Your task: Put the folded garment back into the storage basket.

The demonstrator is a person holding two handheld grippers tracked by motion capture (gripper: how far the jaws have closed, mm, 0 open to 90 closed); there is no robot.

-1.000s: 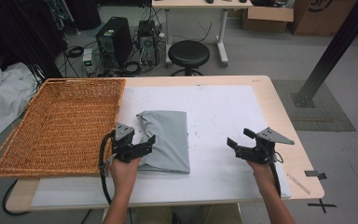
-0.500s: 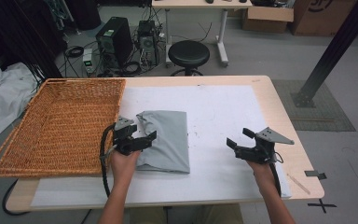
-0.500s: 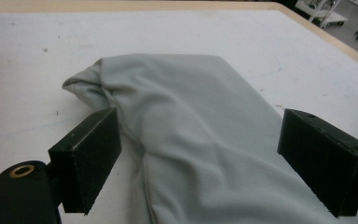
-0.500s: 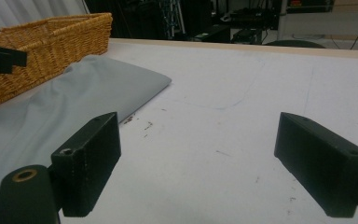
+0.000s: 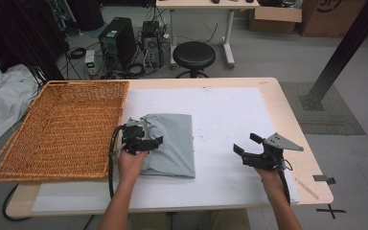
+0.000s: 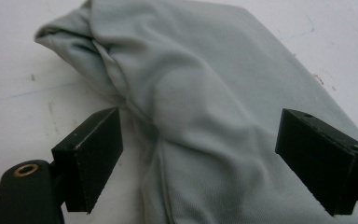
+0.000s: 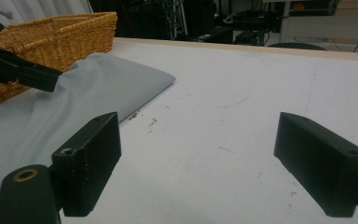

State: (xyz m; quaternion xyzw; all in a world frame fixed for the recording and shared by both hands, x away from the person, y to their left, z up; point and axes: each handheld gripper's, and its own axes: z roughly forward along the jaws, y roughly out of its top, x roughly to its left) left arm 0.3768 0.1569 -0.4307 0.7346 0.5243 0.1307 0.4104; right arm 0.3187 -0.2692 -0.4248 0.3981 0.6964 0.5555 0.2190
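Folded grey cloth [image 5: 170,143] lies flat on white table cover [image 5: 230,115], just right of wicker basket [image 5: 57,127]. Left gripper [image 5: 146,141] over cloth's left edge, jaws spread, possibly touching fabric. Right gripper [image 5: 249,151] well right of cloth, jaws spread, holding nothing.

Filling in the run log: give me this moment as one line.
left gripper: open, over folded grey cloth | right gripper: open, above white mat, apart from cloth | wicker basket: left of cloth

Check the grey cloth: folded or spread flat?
Folded. The grey cloth lies as a compact rectangle on the table, with a bunched fold at its left edge beside the left tongs.
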